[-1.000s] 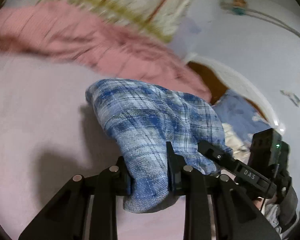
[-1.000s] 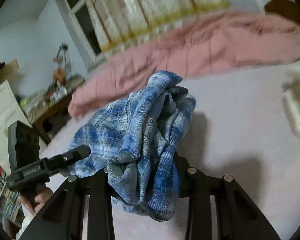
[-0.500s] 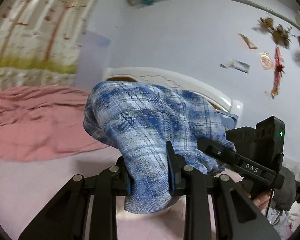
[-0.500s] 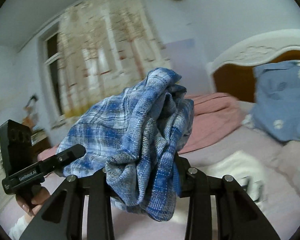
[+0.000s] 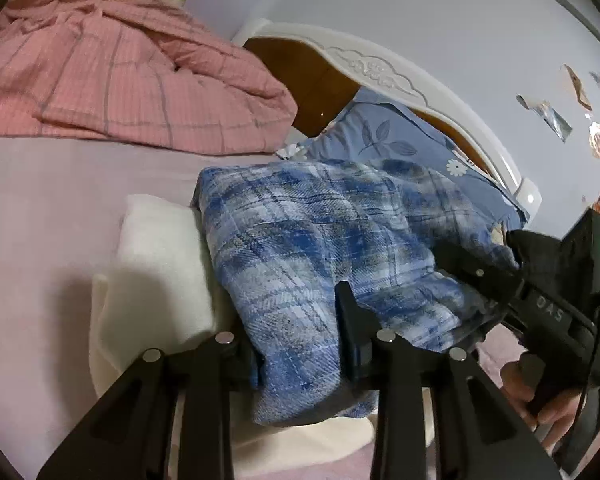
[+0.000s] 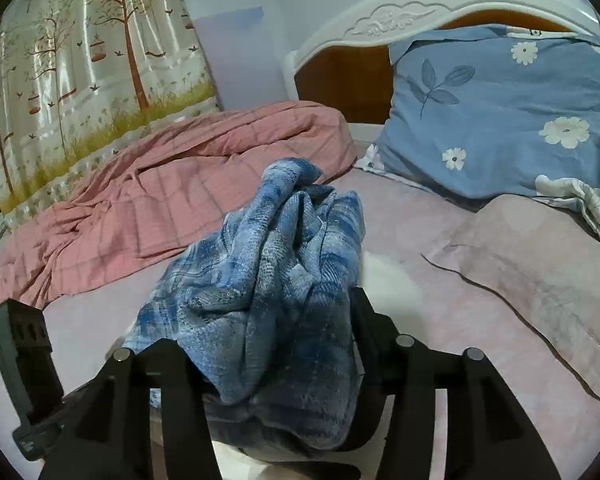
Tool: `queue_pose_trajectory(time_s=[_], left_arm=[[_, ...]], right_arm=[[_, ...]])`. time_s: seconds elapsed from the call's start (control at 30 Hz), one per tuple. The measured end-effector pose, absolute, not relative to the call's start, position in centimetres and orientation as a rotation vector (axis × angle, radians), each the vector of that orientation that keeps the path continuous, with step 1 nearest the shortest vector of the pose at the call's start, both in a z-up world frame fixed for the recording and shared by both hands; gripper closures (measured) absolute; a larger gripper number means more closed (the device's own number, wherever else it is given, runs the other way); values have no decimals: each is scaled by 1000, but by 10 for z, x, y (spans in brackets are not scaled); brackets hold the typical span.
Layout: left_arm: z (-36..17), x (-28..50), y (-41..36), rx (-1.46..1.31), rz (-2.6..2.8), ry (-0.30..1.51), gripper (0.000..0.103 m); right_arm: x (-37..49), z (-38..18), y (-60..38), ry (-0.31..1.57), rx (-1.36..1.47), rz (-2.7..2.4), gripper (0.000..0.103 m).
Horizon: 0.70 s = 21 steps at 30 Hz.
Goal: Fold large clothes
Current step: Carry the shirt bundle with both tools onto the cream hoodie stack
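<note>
A blue plaid shirt (image 5: 324,240) is folded into a bundle and held between both grippers just above a folded white garment (image 5: 156,256) on the bed. My left gripper (image 5: 300,344) is shut on one end of the shirt. My right gripper (image 6: 272,364) is shut on the other, bunched end of the shirt (image 6: 268,280). The right gripper also shows in the left wrist view (image 5: 540,300), at the shirt's right side. The white garment shows just past the shirt in the right wrist view (image 6: 392,284).
The bed has a pale pink sheet (image 5: 40,208). A pink quilt (image 5: 120,76) lies bunched along its far side. A blue flowered pillow (image 6: 500,112) leans on the white headboard (image 6: 420,8). A pinkish pillow (image 6: 540,256) lies to the right. A tree-print curtain (image 6: 92,68) hangs behind.
Both grippers swung with the shirt toward the headboard end of the bed and came down, so the shirt now sits low over the white garment.
</note>
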State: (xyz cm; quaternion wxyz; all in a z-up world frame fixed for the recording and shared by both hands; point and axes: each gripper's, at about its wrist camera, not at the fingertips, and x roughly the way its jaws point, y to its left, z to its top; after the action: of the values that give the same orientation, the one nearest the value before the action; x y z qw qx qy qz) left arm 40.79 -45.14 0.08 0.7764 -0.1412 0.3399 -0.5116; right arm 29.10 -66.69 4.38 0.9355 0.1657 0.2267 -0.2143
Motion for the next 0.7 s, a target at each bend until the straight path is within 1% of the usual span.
queue_pose_trajectory(time_s=[0.07, 0.17, 0.23, 0.27, 0.3, 0.33, 0.4, 0.47, 0.53, 0.63, 0.7], left_arm=[[11, 398, -451, -265, -1073, 712, 64], [23, 377, -445, -180, -1021, 652, 60], [32, 362, -427, -137, -937, 558, 57], [39, 349, -415, -124, -886, 477, 54], [49, 334, -402, -109, -850, 394, 42], [58, 320, -389, -94, -805, 314, 32], [73, 299, -366, -71, -759, 208, 23], [83, 282, -347, -10, -726, 146, 22], [84, 273, -332, 58, -707, 111, 22], [70, 271, -308, 52, -648, 89, 22], [54, 274, -298, 46, -631, 77, 20]], right_arm=[[285, 48, -662, 439, 311, -451, 48], [271, 53, -639, 377, 236, -491, 40], [256, 64, -620, 330, 188, -496, 31], [250, 71, -611, 309, 161, -497, 18], [244, 79, -600, 288, 131, -502, 11], [240, 84, -592, 267, 108, -506, 11], [230, 94, -577, 222, 82, -512, 11], [214, 102, -563, 165, 131, -498, 9], [203, 96, -548, 134, 158, -526, 5], [195, 70, -512, 165, -33, -525, 4], [188, 48, -497, 128, -102, -536, 0]])
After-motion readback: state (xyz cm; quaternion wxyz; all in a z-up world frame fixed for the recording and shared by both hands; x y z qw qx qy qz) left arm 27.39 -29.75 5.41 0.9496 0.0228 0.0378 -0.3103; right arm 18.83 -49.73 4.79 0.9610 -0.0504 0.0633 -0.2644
